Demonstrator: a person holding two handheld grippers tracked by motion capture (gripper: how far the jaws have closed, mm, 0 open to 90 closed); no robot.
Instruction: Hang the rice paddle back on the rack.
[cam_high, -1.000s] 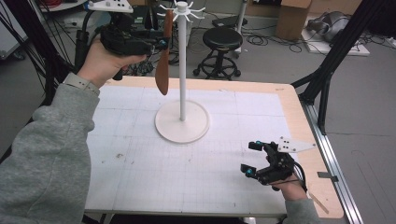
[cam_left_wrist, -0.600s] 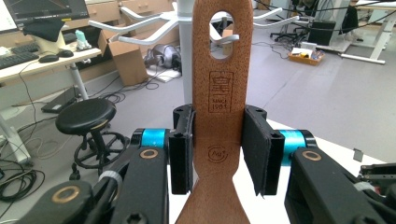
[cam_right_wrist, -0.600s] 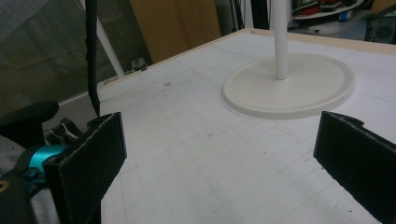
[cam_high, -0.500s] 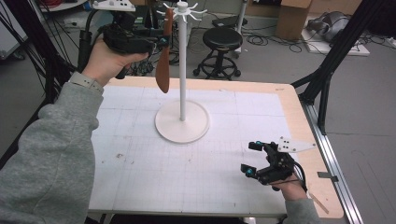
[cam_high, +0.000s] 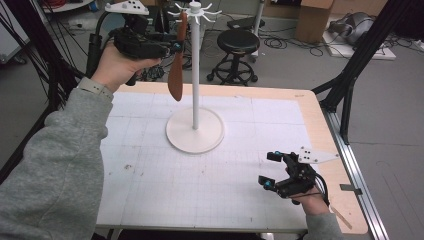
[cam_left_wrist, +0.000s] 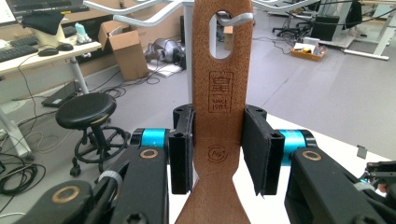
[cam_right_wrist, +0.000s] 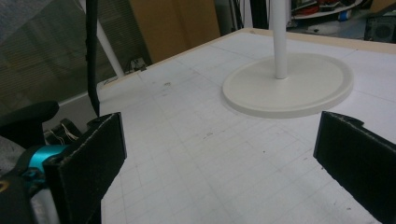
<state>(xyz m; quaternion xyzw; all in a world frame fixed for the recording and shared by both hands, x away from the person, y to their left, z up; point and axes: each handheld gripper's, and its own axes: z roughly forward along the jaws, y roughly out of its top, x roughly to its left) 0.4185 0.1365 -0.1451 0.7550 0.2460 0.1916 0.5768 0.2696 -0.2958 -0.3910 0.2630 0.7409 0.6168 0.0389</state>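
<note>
A brown wooden spatula (cam_high: 176, 75) hangs blade-down beside the pole of a white hook stand (cam_high: 195, 132). In the left gripper view a white hook (cam_left_wrist: 236, 17) passes through the slot in the spatula's handle (cam_left_wrist: 219, 93). My left gripper (cam_high: 172, 47), held high at the back left, is shut on that handle, a black pad against each edge (cam_left_wrist: 218, 140). My right gripper (cam_high: 267, 170) rests low near the table's front right corner. It is open, nothing lies between its pads (cam_right_wrist: 219, 154), and it faces the stand's round base (cam_right_wrist: 289, 88).
The stand sits mid-table on a white gridded mat (cam_high: 200, 190). Behind the table are a black stool (cam_high: 239, 42), floor cables and a cardboard box (cam_high: 312, 20). Black frame struts (cam_high: 350, 90) rise past the right edge.
My left hand has edged slightly right toward the pole with the spatula. The right hand has stayed put.
</note>
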